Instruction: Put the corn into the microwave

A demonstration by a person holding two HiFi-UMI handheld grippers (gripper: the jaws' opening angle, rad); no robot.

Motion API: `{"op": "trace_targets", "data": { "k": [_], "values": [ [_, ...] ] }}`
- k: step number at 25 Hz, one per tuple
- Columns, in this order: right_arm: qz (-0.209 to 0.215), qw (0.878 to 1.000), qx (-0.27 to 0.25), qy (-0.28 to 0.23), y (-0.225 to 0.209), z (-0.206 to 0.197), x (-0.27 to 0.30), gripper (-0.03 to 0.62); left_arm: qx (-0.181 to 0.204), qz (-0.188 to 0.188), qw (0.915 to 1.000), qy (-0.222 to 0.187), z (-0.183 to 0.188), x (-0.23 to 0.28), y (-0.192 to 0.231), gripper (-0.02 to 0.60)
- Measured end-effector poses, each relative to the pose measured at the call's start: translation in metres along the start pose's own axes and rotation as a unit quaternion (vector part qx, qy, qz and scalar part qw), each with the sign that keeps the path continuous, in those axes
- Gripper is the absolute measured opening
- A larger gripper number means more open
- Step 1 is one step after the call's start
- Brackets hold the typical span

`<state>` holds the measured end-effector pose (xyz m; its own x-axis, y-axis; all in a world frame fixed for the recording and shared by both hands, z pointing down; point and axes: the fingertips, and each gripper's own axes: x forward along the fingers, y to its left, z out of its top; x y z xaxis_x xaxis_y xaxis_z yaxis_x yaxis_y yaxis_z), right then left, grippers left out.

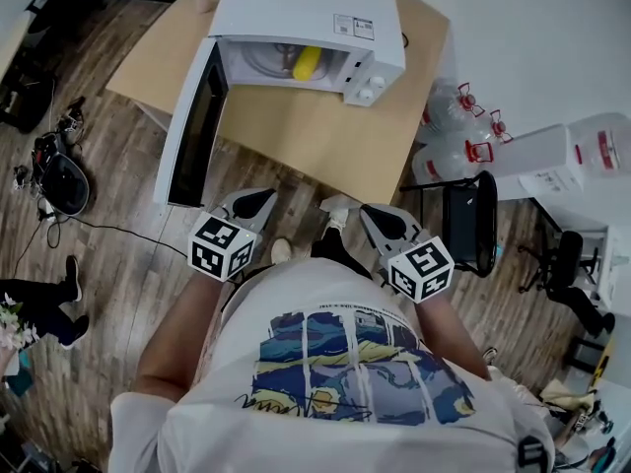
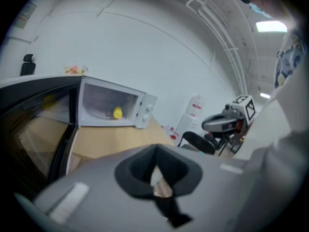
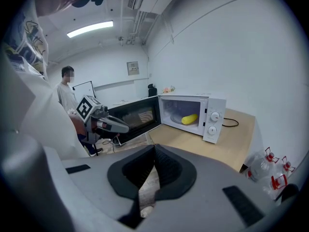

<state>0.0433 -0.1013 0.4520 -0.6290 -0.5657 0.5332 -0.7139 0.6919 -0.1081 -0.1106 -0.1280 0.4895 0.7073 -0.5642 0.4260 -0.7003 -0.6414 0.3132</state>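
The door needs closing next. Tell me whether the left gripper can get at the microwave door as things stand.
Probably yes. The microwave door stands swung wide open, and the left gripper, jaws shut and empty, sits just short of its near end with nothing between them.

left tongs (image 1: 261,200) and right tongs (image 1: 373,215): both fully closed, nothing between jaws. Held side by side, apart, close in front of torso (image 1: 335,363), both pointing forward, angled slightly down.

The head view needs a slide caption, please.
Corn inside the open microwave; left gripper and right gripper shut, empty.
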Motion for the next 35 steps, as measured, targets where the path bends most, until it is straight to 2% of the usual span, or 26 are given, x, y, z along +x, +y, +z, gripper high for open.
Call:
{"op": "trace_targets", "data": {
  "k": [18,35],
  "values": [
    [-0.004,1.0,-0.008,0.002,-0.002,-0.006,-0.006,0.01,0.011,-0.005,0.9999,0.012,-0.005,0.01,-0.009,0.009],
    [0.005,1.0,-0.009,0.0,-0.02,-0.003,-0.001,0.009,0.012,0.009,0.9997,0.018,0.0,0.023,-0.007,0.009]
  ]
}}
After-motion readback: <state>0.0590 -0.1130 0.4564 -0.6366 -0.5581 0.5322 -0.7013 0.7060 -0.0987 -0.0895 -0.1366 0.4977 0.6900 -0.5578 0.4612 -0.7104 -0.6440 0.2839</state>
